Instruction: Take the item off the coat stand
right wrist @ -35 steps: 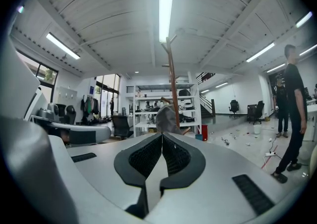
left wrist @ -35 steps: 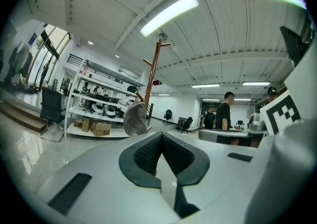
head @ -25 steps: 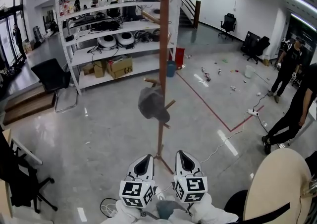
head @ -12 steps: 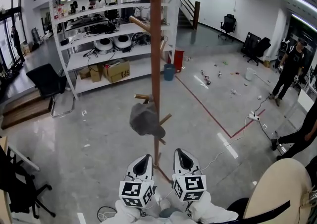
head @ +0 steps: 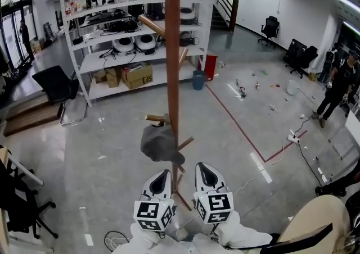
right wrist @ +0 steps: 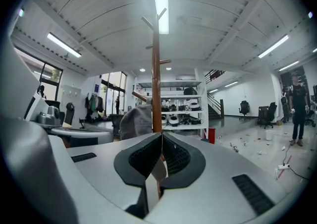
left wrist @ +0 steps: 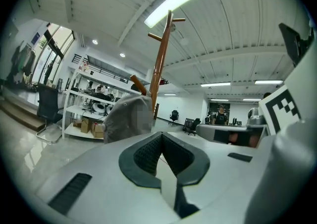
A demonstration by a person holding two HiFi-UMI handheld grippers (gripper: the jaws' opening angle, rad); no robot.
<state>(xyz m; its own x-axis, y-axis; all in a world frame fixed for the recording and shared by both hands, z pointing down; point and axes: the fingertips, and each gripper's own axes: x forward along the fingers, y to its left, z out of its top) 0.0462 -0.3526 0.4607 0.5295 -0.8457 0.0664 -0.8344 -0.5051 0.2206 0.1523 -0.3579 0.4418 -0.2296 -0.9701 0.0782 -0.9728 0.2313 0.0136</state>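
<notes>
Head view: left gripper (head: 159, 182) and right gripper (head: 203, 175) are held closed, empty, before the brown wooden coat stand (head: 172, 78) and its grey fabric cap (head: 159, 145), over glossy grey floor (head: 101, 157).

Hall evenly bright under ceiling strip lights (right wrist: 159, 0); polished floor (head: 112, 152) carries soft glare. Strong fisheye bending at all edges, dark corners in both gripper views. Shadows faint.

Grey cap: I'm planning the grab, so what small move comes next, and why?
Probably open the left gripper and ease it toward the grey cap. Both it and the right gripper are shut and empty, and the cap hangs untouched on a low peg of the coat stand, ahead of them.
</notes>
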